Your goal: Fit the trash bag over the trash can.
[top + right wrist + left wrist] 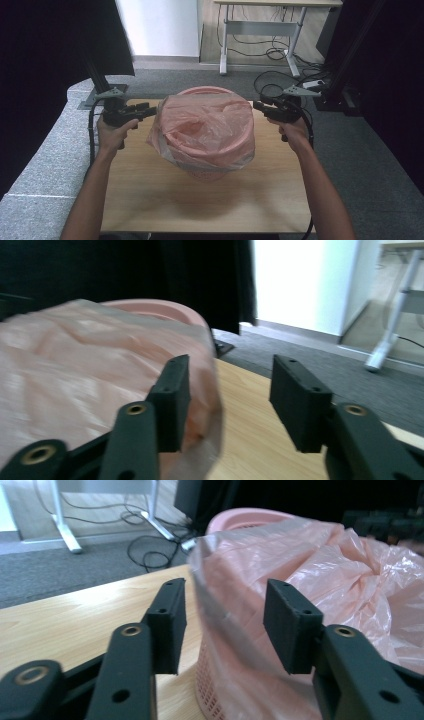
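A pink plastic bag is draped over a pink mesh basket that stands on the wooden table. My left gripper hovers at the bag's left side. In the left gripper view its jaws stand open, with the bag's loose edge running between them and no pad pressing on it. My right gripper hovers at the bag's right side. In the right gripper view it is open, and the bag hangs by its left jaw, apart from the pads.
The table's front half lies bare in front of the basket. Grey carpet surrounds the table. A white-legged desk and loose cables lie beyond the far edge. Black frame posts rise at the back left and back right.
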The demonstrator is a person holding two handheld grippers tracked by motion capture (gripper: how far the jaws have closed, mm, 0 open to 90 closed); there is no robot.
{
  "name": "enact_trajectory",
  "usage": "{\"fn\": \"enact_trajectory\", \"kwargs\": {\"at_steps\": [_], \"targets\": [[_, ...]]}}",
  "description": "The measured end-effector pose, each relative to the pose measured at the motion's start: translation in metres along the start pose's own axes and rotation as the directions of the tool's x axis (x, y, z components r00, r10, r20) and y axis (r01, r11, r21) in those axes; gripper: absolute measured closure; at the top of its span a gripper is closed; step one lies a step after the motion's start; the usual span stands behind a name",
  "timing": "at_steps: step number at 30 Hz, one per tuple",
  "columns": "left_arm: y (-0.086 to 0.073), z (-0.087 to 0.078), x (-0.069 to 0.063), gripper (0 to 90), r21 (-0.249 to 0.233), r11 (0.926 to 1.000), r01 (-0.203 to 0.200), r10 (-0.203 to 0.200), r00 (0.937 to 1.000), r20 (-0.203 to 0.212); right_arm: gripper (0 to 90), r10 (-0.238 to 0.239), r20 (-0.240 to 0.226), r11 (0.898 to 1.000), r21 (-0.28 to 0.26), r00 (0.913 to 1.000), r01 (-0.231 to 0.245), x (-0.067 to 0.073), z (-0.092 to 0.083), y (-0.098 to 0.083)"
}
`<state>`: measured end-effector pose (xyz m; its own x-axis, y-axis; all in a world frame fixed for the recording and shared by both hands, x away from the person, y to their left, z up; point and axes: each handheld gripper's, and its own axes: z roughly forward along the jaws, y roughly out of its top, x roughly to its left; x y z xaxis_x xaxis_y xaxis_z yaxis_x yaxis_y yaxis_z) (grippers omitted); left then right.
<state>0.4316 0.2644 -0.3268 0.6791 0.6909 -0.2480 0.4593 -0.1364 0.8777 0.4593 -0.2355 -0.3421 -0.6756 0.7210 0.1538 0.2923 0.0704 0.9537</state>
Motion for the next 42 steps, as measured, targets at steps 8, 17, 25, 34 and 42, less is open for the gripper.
{"fn": "enact_trajectory", "kwargs": {"at_steps": [8,17,25,34,42], "targets": [[0.01,0.015,0.005,65.8,0.072,0.9974,0.001,-0.006,0.9974,0.072,68.8,-0.014,-0.104,0.995,0.092,0.9945,0.024,0.006,0.021,0.006],[0.012,0.026,0.006,87.3,0.124,0.9919,-0.028,0.022,0.9986,0.049,87.4,-0.095,-0.082,0.989,0.106,0.9921,0.103,0.005,0.02,0.015],[0.016,0.033,0.005,66.2,0.101,0.9932,-0.058,0.054,0.9976,0.042,87.3,-0.127,0.051,0.992,0.023,0.9905,0.126,-0.001,0.027,0.004],[0.012,0.046,0.01,55.7,0.087,0.9954,-0.041,0.035,0.9975,0.062,88.7,-0.014,0.001,1.0,0.01,0.9999,0.014,-0.018,0.033,-0.007],[0.007,0.046,0.012,88.2,0.103,0.9941,-0.033,0.014,0.9835,0.18,89.2,0.016,-0.054,1.0,0.024,0.9984,-0.015,-0.017,0.029,-0.008]]}}
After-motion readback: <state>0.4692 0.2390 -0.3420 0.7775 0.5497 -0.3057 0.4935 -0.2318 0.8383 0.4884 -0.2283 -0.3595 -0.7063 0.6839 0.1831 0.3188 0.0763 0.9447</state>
